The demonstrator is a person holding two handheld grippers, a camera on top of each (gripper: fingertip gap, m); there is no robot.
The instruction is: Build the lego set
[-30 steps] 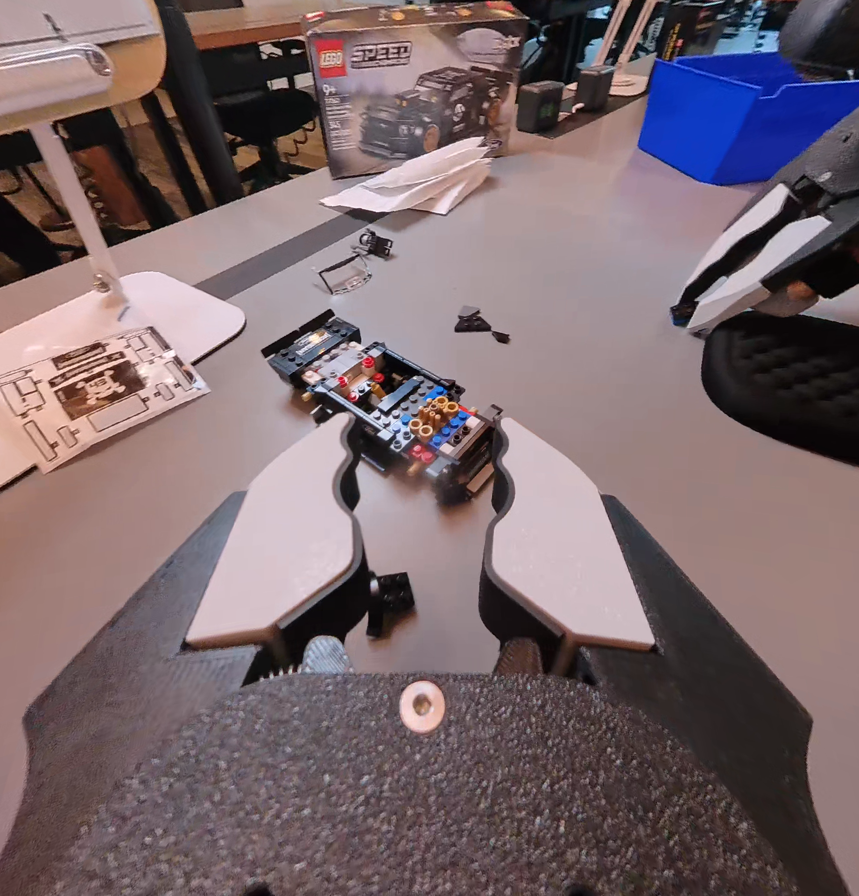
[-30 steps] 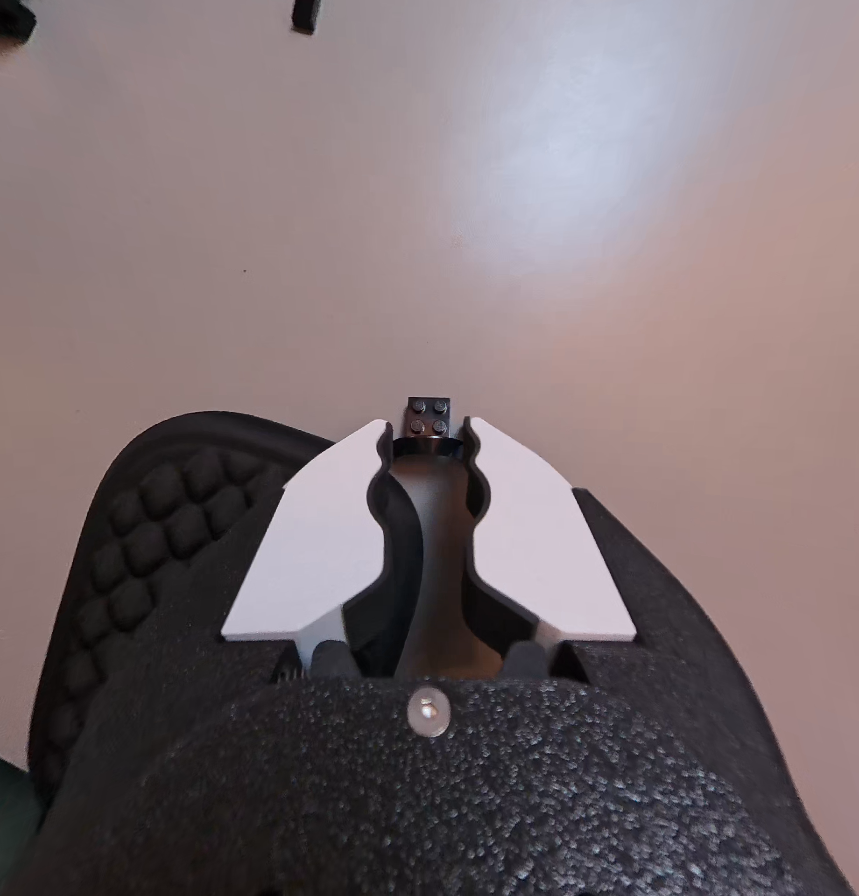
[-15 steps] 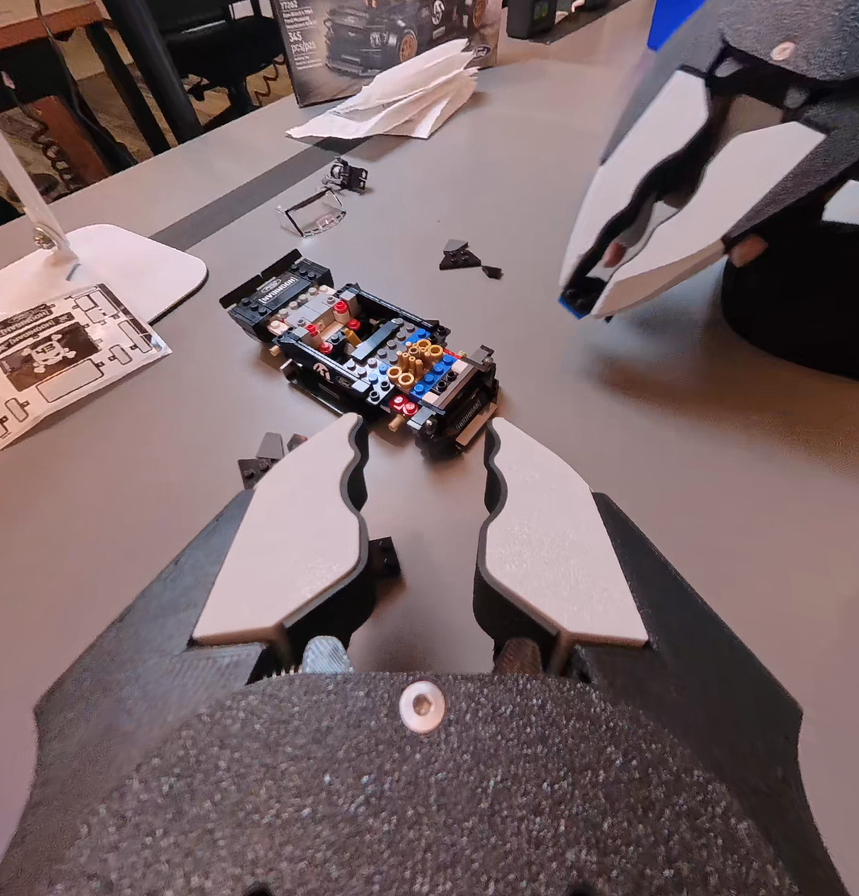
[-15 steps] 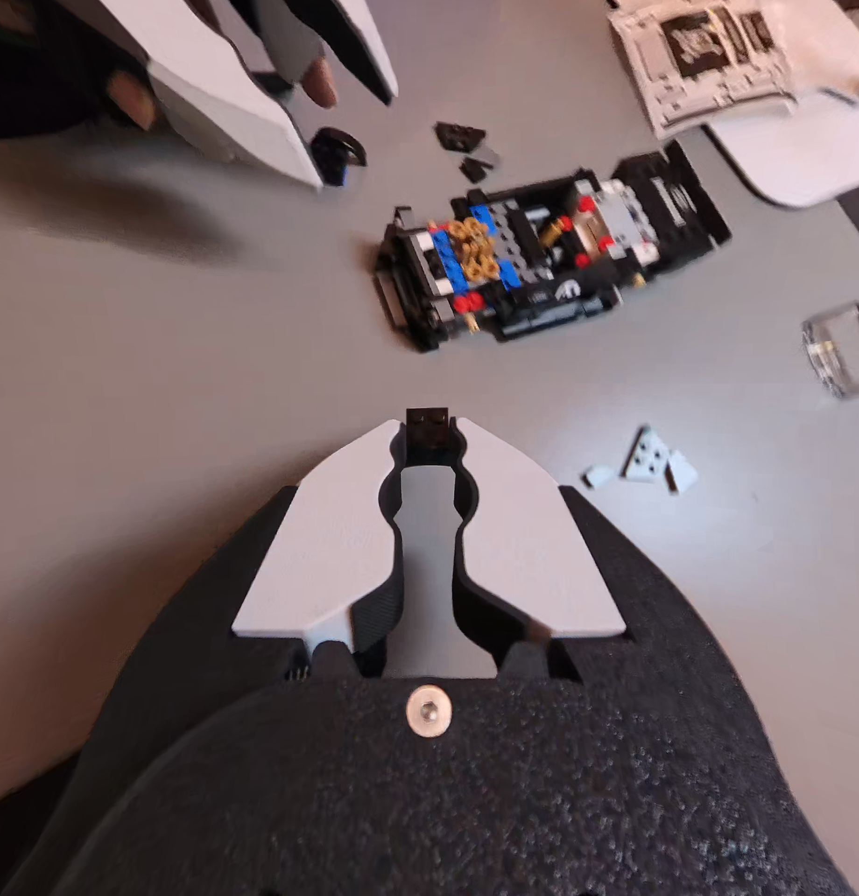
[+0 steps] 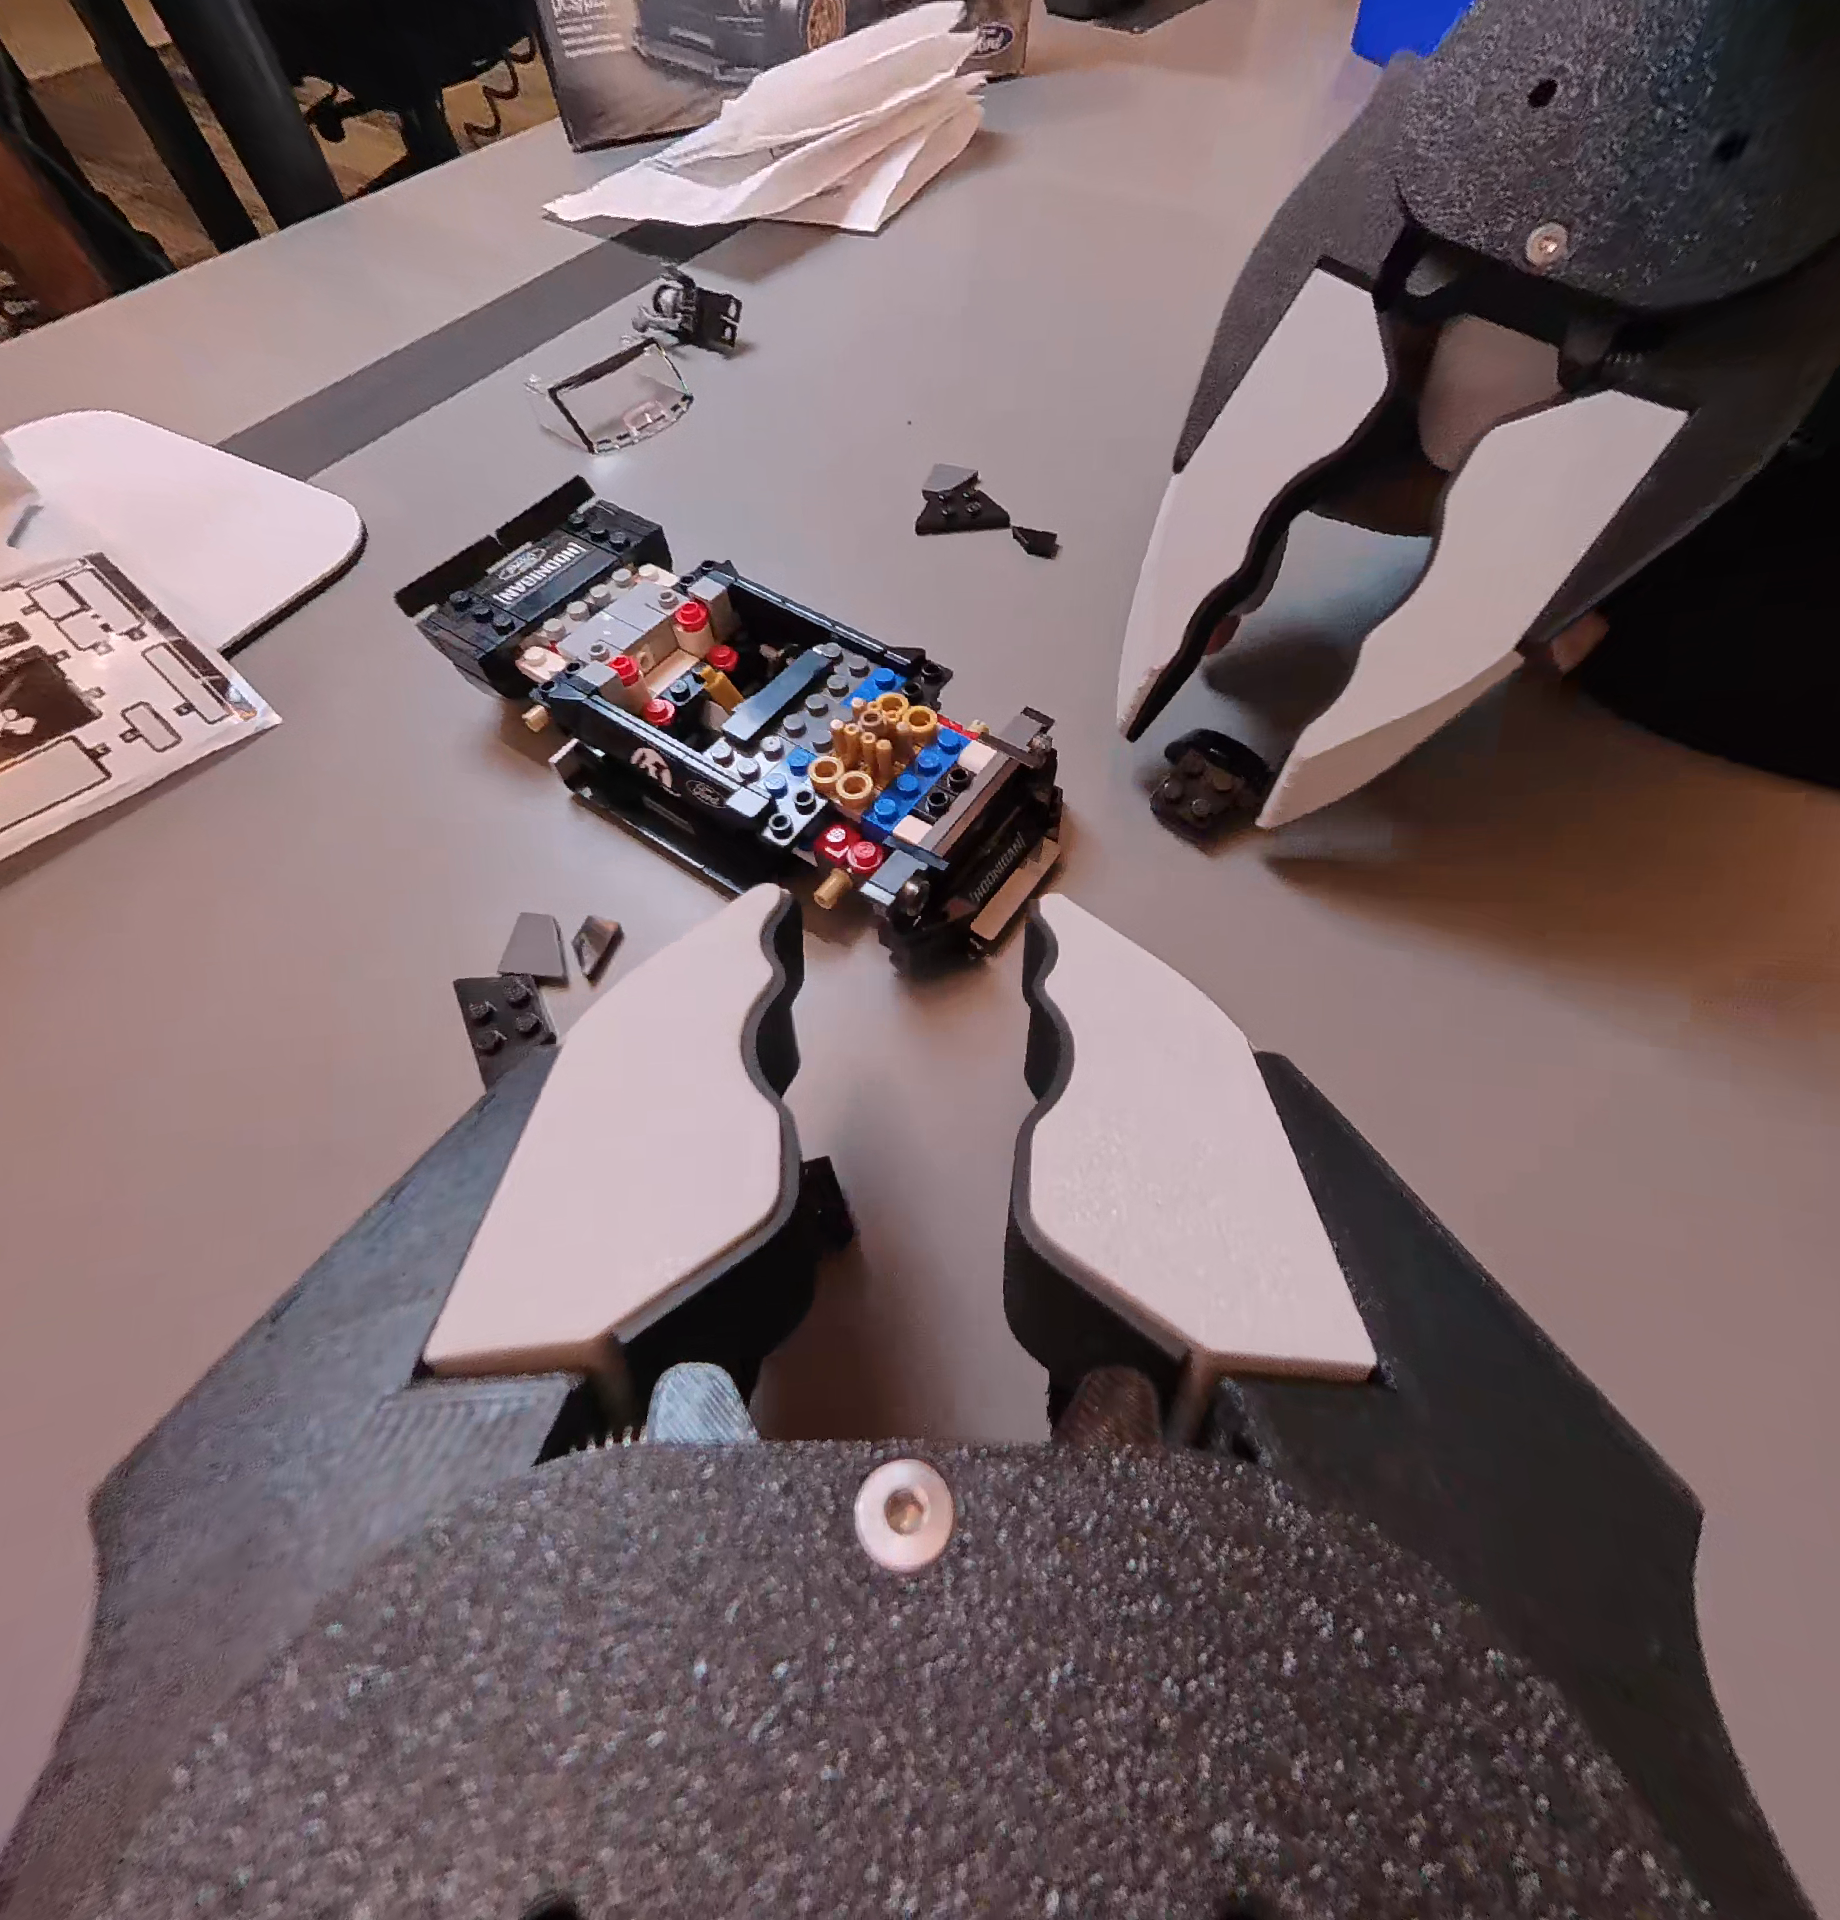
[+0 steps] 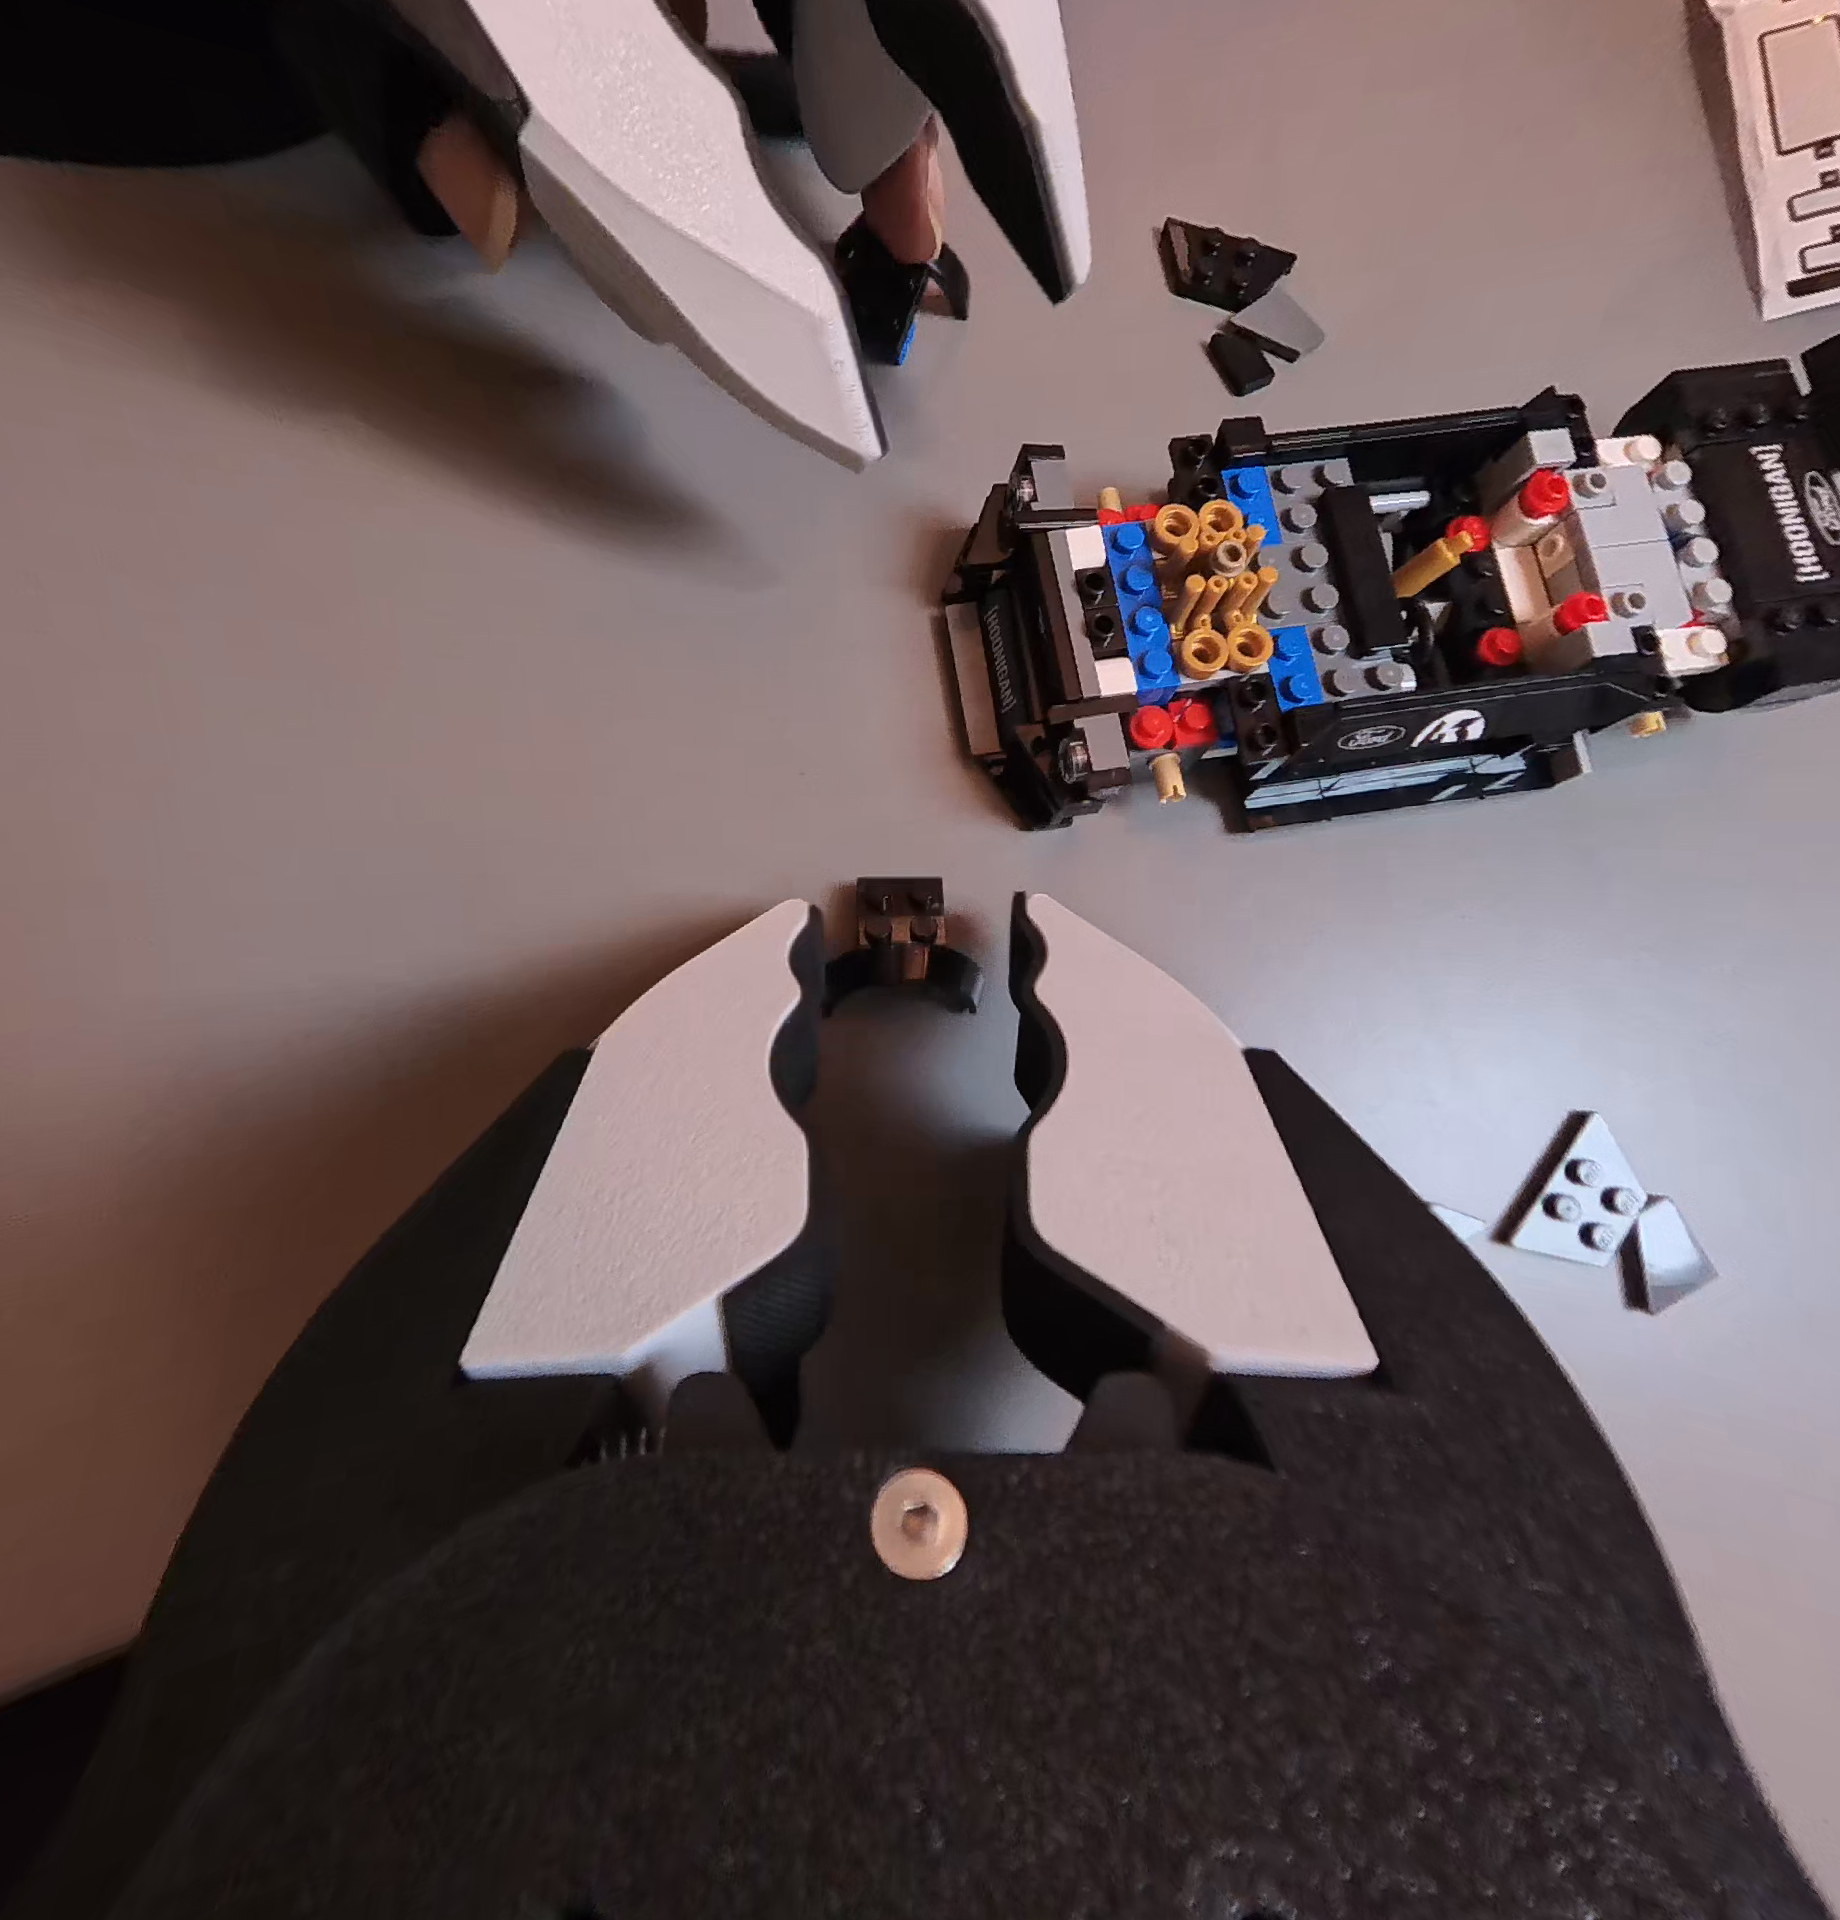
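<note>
Lettering on car (image 5: 750, 727), sticker sheet (image 5: 74, 707), box (image 5: 687, 62).

The left gripper (image 5: 911, 940) points forward and a little down, with its two white fingers spread apart and nothing between them. The right gripper (image 6: 916, 925) tips steeply down across from it, fingertips low near the table. Its fingers are spread too, and a small black piece (image 6: 900, 930) sits between the tips, not squeezed by either one.
</note>
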